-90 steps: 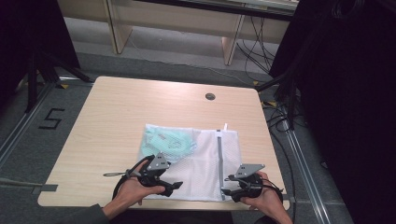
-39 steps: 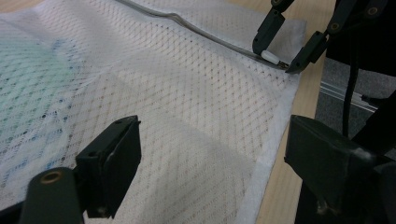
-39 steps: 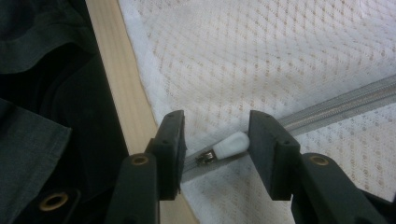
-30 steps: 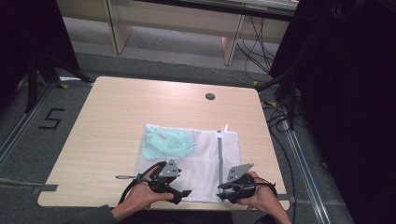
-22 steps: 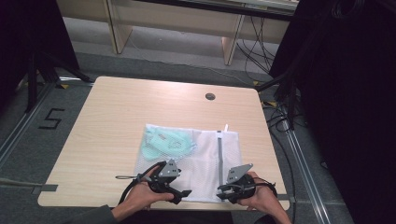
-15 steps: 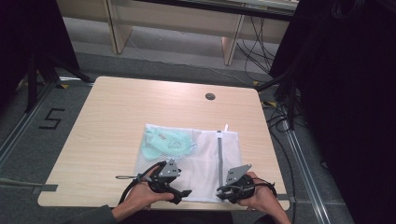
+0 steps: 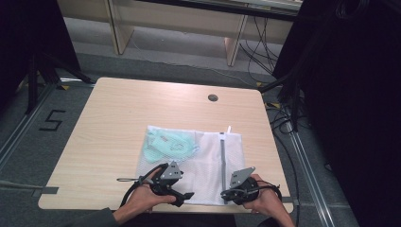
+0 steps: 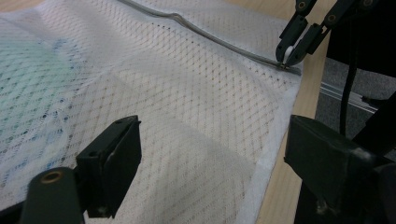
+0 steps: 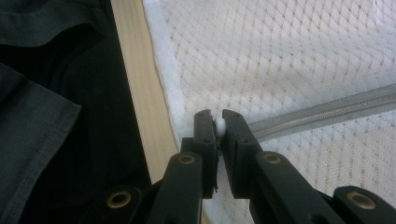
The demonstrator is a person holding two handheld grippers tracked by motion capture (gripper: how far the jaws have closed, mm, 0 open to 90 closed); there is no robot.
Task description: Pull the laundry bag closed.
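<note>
- Low in the frame, the right gripper [image 9: 218,123] pinches a white zip pull [image 9: 220,125] on the mesh bag [image 7: 208,161].
- Left gripper [image 8: 210,154] gapes wide over the mesh.

Lab or recording studio setup, not a home. Light wood table [image 7: 142,109] with a round cable grommet [image 7: 213,98] stands on grey floor [image 7: 28,142], where a taped "5" marker [image 7: 52,120] and tape strips mark positions. Black curtains [image 7: 350,94] hang at both sides, black stand legs [image 7: 42,71] at left. Loose cables [image 7: 283,120] run across the floor at right, a metal floor rail [image 7: 307,175] beside them. Plain wooden bench or shelving [image 7: 189,21] sits behind the table.
</note>
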